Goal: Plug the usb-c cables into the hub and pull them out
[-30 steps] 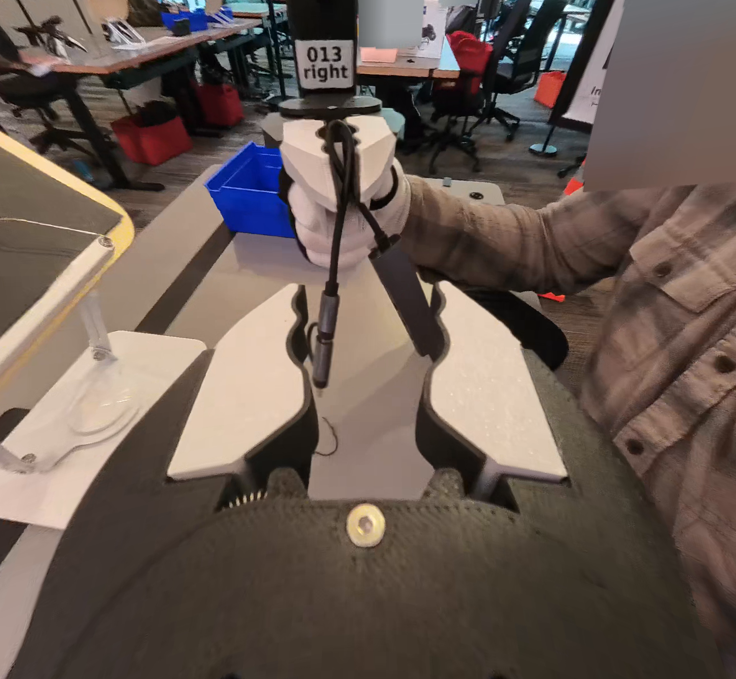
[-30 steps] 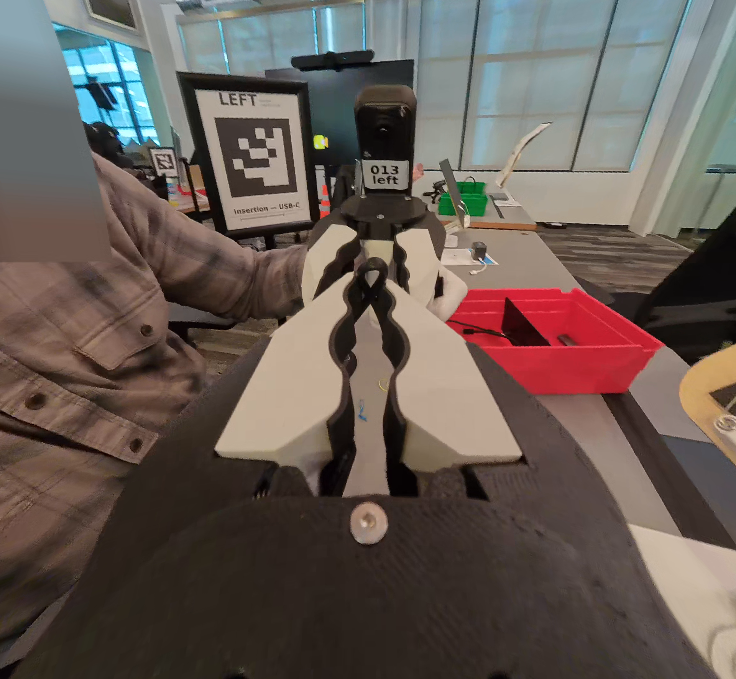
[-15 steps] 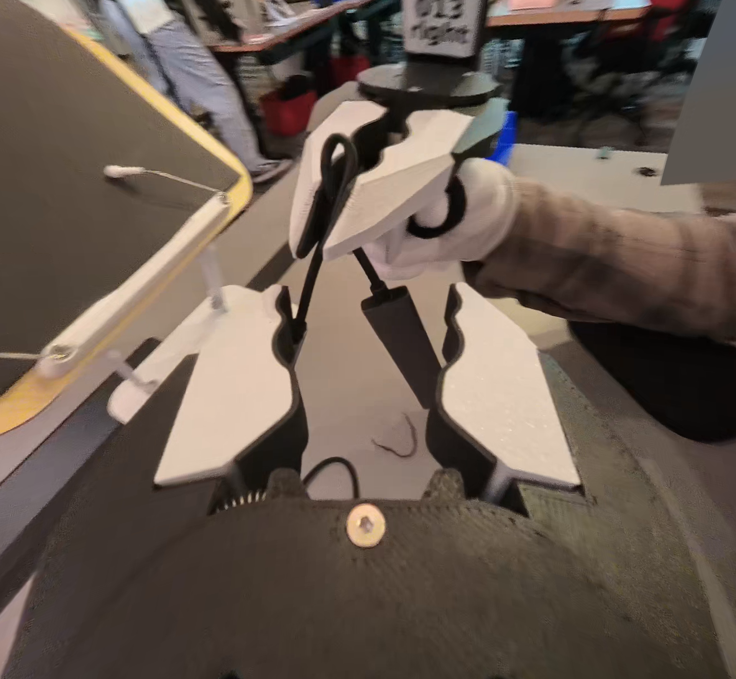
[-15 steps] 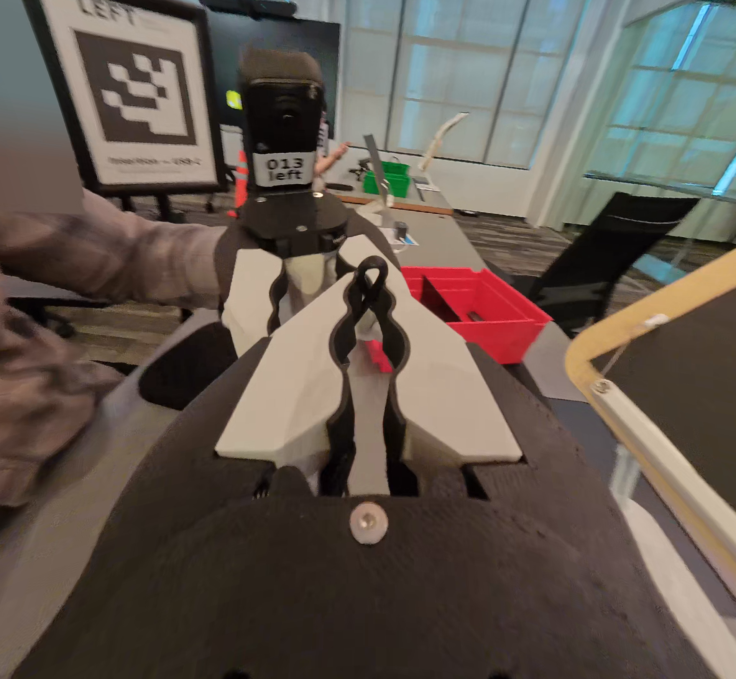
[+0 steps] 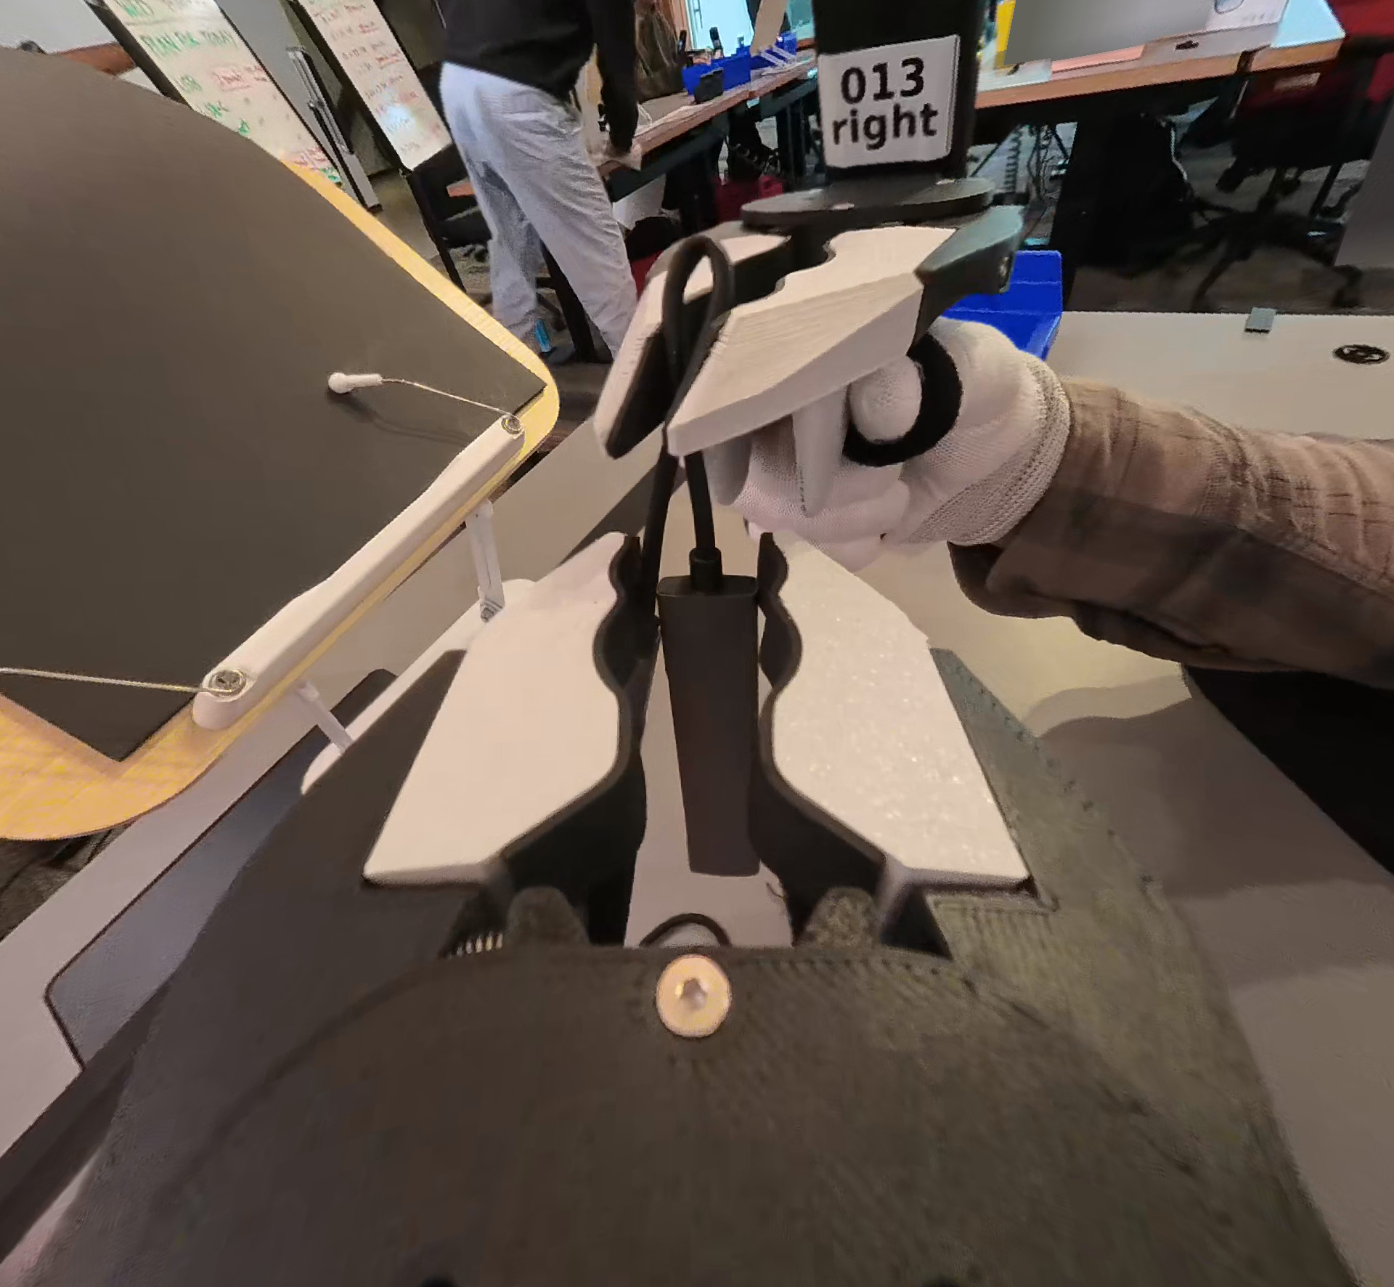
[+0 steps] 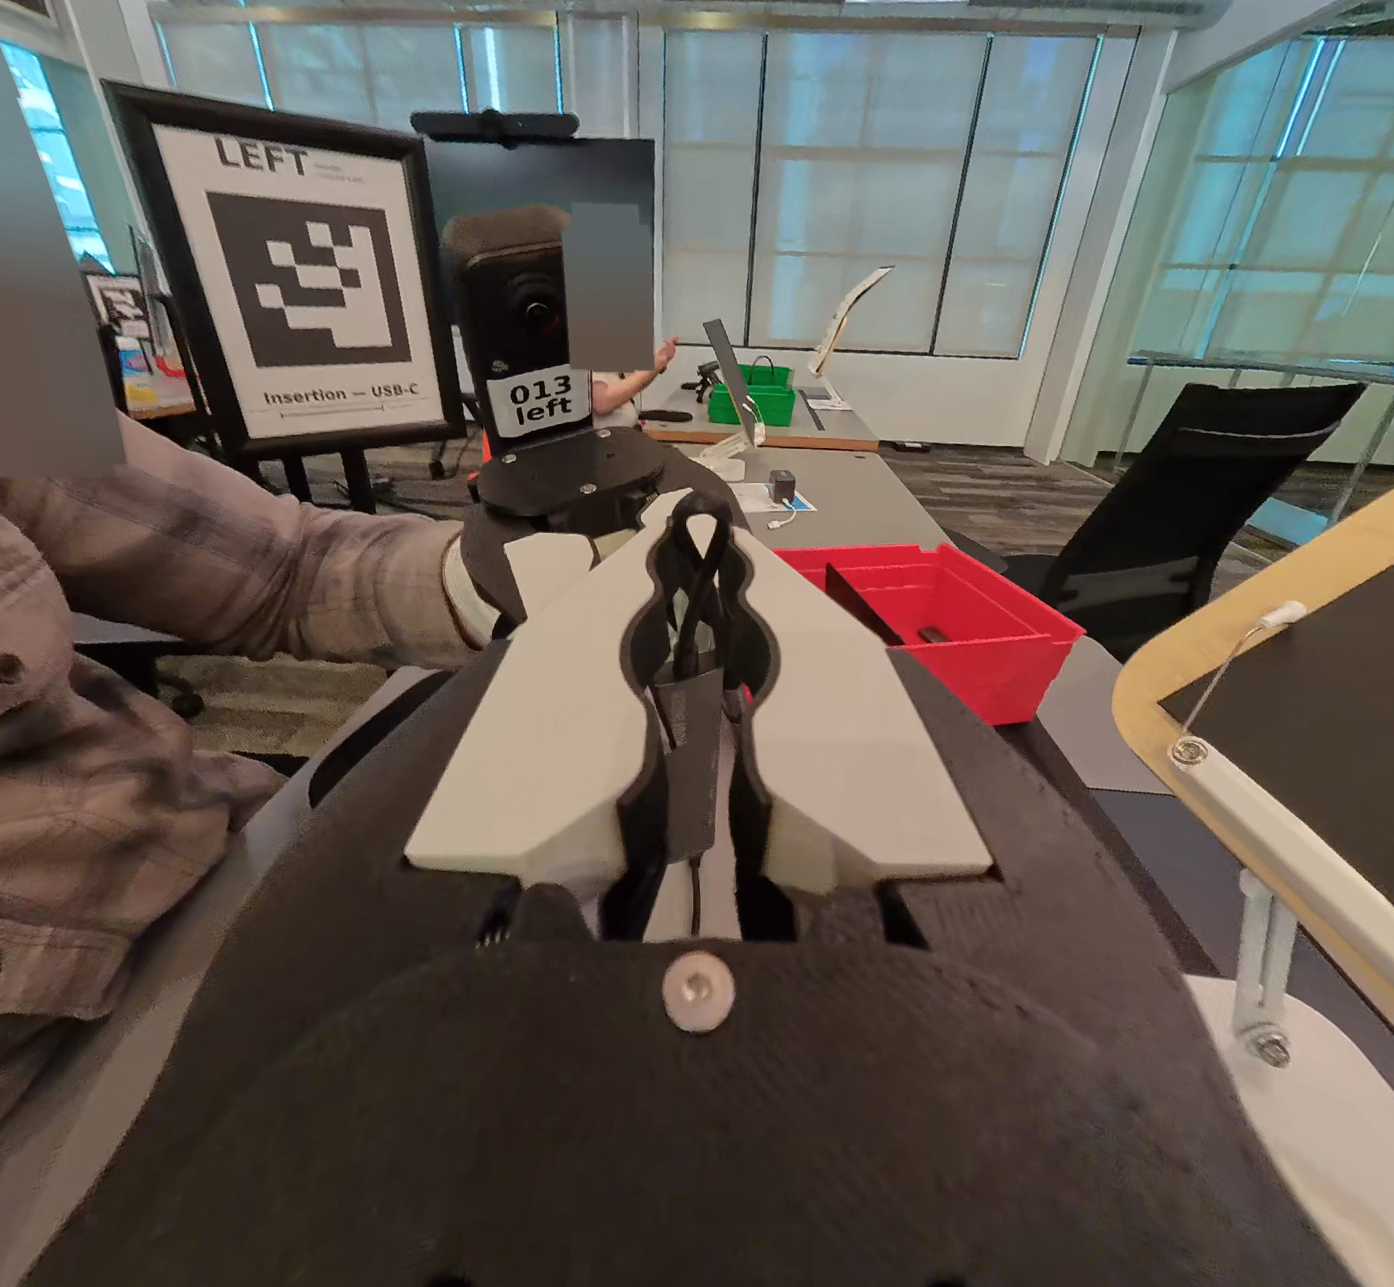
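Left wrist view: left tool [image 5: 705,572], wide a moment ago, now narrowed onto slim dark grey rectangular hub [image 5: 709,722], above grey desk [image 5: 1207,375]. Right tool [image 5: 664,436] pinching looped black cable [image 5: 698,285]. Hub apparently steadied, ready for plugging. Right wrist view: same pinch; framed marker sign [image 6: 302,285] and white camera label [image 6: 539,398], wording omitted.

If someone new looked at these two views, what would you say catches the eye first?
Probably the dark hub hanging between the white jaws of the left gripper, dangling by its black cable, which loops through the closed right gripper just above. After that, the red bin on the grey table and the framed black-and-white marker sign behind.
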